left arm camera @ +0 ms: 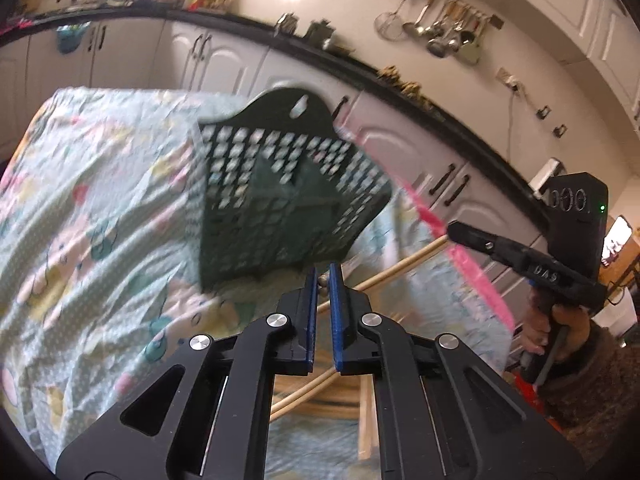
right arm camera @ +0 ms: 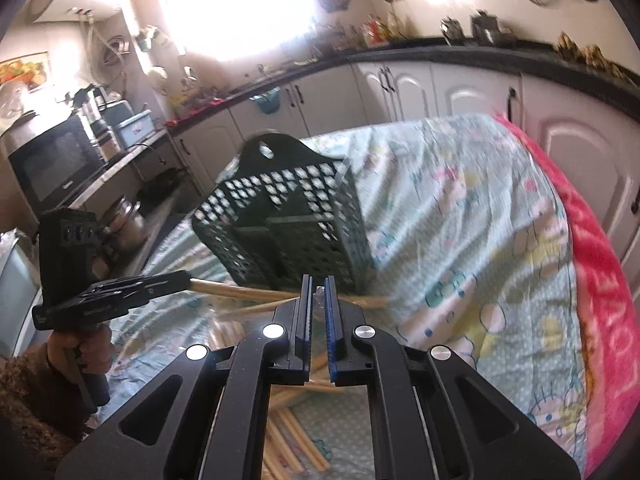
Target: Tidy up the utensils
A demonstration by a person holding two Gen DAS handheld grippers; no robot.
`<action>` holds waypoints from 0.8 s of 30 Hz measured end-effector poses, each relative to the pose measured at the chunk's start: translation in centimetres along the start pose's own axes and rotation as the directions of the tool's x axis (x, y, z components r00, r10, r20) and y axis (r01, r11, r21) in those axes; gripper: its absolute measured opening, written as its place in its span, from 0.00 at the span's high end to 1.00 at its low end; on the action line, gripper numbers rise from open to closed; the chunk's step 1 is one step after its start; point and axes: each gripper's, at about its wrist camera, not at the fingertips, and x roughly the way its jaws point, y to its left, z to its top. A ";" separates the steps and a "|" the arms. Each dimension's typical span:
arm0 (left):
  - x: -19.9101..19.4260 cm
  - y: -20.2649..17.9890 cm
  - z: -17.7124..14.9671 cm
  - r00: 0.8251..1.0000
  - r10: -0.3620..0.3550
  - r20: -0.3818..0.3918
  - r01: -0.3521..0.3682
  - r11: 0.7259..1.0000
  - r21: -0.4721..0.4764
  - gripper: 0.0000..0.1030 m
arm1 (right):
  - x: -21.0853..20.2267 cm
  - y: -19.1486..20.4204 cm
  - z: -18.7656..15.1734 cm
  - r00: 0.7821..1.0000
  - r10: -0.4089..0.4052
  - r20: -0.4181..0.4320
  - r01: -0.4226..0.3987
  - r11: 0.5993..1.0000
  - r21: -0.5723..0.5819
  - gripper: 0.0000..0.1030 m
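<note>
A dark green perforated basket (left arm camera: 280, 192) (right arm camera: 288, 220) stands on the patterned cloth (left arm camera: 100, 184) (right arm camera: 460, 216). In front of it a thin wooden chopstick (left arm camera: 400, 264) (right arm camera: 240, 290) hangs above the cloth. The right wrist view shows my left gripper (right arm camera: 186, 278) (left arm camera: 323, 280) shut on one end of it. The stick runs on to the tips of my right gripper (right arm camera: 319, 284) (left arm camera: 450, 229), whose jaws stand almost together around it. More wooden chopsticks (right arm camera: 288, 432) (left arm camera: 304, 392) lie loose on the cloth below both grippers.
A pink towel (right arm camera: 600, 280) edges the cloth on the right. Cabinets (left arm camera: 216, 60) and a dark counter (right arm camera: 480, 54) run behind the table, with ladles (left arm camera: 440, 28) hanging on the wall. A microwave (right arm camera: 52, 164) stands at far left. Hands (left arm camera: 568, 320) (right arm camera: 80, 348) hold the gripper handles.
</note>
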 end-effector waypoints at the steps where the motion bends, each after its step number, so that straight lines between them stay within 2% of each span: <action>1: -0.2 -0.6 0.4 1.000 0.001 0.008 -0.001 1.000 0.011 0.97 | -0.2 0.4 0.3 1.000 0.006 0.008 -0.006 1.000 -0.010 0.94; 13: -2.3 -4.2 4.3 0.997 -0.029 0.069 0.024 0.997 0.068 0.97 | -1.7 4.4 3.8 0.995 0.069 0.068 -0.062 0.992 -0.111 0.95; 24: -6.0 -6.8 7.9 0.987 -0.075 0.141 0.057 0.990 0.131 0.97 | -4.9 6.6 8.0 0.985 0.090 0.145 -0.064 0.982 -0.180 0.95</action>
